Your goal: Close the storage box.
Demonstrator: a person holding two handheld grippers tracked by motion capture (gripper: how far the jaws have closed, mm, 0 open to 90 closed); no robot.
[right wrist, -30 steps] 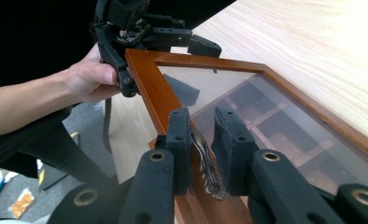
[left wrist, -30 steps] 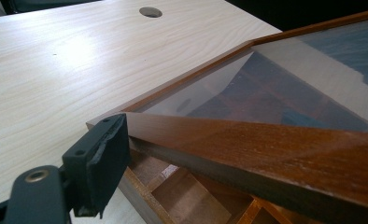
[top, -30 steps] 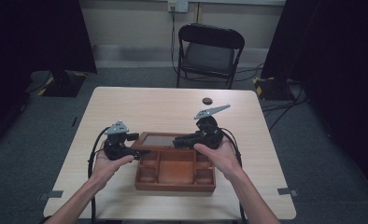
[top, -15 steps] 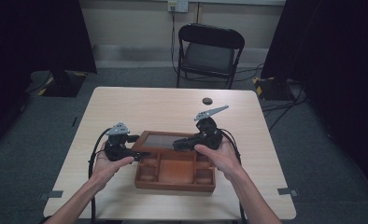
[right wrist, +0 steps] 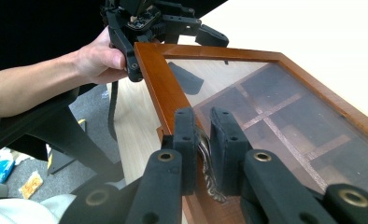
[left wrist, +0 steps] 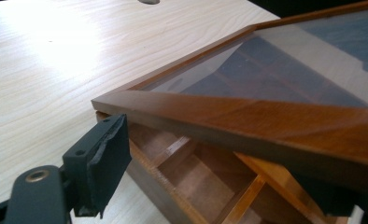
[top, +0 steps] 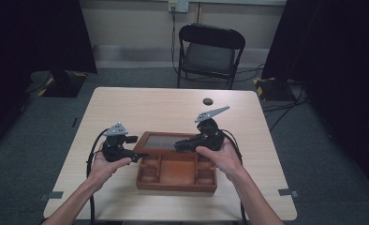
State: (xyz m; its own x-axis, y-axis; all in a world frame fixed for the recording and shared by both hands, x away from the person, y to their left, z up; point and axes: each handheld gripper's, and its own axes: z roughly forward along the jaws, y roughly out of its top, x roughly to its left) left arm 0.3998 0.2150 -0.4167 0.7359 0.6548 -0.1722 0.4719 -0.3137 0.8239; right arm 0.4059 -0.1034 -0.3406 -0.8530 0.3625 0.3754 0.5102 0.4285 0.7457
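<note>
A brown wooden box (top: pixel 175 187) with several compartments sits near the table's front edge. Its glass-paned lid (top: pixel 161 140) is tilted up a little above the compartments. My right gripper (right wrist: pixel 203 135) is shut on the small metal clasp (right wrist: pixel 205 161) on the lid's frame (right wrist: pixel 159 79); in the high view it (top: pixel 178 145) reaches in from the box's right. My left gripper (left wrist: pixel 224 168) stands open at the left corner, its jaws straddling the lid's frame (left wrist: pixel 247 116) with one pad (left wrist: pixel 105 158) beside the box wall (left wrist: pixel 154 186). The right gripper view shows it (right wrist: pixel 173 32) at the lid's far corner.
A small dark round object (top: pixel 207 101) lies on the light wooden table (top: pixel 140 108) toward the back. A black folding chair (top: pixel 210 51) stands behind the table. Dark curtains hang on both sides, and cables trail from both grippers.
</note>
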